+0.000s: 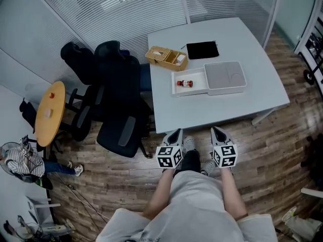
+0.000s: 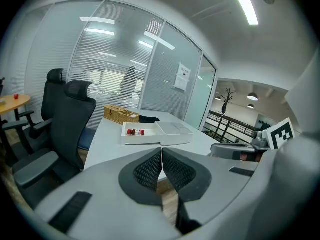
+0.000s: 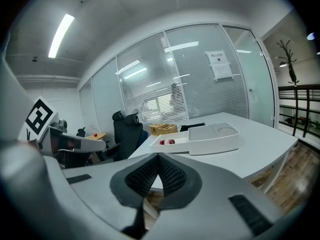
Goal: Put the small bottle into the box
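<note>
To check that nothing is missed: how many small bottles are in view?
1. The small bottle lies inside the open white box on the table. Others could be hidden in the wicker basket.

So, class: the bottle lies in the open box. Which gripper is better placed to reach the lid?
Right, probably. The right gripper sits straight before the lid; the left gripper faces the bottle side. Both are shut.
</note>
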A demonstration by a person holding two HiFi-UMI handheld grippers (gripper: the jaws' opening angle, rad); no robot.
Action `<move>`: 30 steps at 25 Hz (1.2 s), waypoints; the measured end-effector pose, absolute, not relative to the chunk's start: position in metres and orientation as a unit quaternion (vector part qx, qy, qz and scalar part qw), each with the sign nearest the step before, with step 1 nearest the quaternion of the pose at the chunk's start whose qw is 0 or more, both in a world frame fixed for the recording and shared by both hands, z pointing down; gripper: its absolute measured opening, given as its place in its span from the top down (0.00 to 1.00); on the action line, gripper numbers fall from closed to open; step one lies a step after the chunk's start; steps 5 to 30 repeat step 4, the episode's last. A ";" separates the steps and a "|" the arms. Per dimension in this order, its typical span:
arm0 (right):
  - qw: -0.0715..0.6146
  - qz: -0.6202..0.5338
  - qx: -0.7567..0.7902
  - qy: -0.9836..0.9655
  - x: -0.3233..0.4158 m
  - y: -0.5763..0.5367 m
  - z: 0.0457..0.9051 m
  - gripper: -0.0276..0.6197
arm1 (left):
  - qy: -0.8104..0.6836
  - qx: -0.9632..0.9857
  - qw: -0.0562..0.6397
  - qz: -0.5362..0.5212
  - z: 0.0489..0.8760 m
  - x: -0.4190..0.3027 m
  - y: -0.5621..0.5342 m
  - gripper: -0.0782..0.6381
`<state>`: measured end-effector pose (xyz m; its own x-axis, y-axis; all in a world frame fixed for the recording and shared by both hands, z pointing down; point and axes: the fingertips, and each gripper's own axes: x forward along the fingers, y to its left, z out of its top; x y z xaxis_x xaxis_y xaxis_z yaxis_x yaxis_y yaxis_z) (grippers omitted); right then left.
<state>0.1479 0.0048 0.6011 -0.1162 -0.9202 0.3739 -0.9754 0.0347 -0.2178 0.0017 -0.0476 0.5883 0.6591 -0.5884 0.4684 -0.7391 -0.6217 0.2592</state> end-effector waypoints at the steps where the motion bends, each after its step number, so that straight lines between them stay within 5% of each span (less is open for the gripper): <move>1: 0.062 0.216 0.664 -0.714 0.150 0.006 0.603 0.93 | -0.376 0.884 0.219 0.173 0.589 0.001 -0.047 0.85; 30: 0.056 0.223 0.671 -0.705 0.157 0.007 0.607 0.93 | -0.380 0.882 0.216 0.176 0.591 -0.003 -0.048 0.85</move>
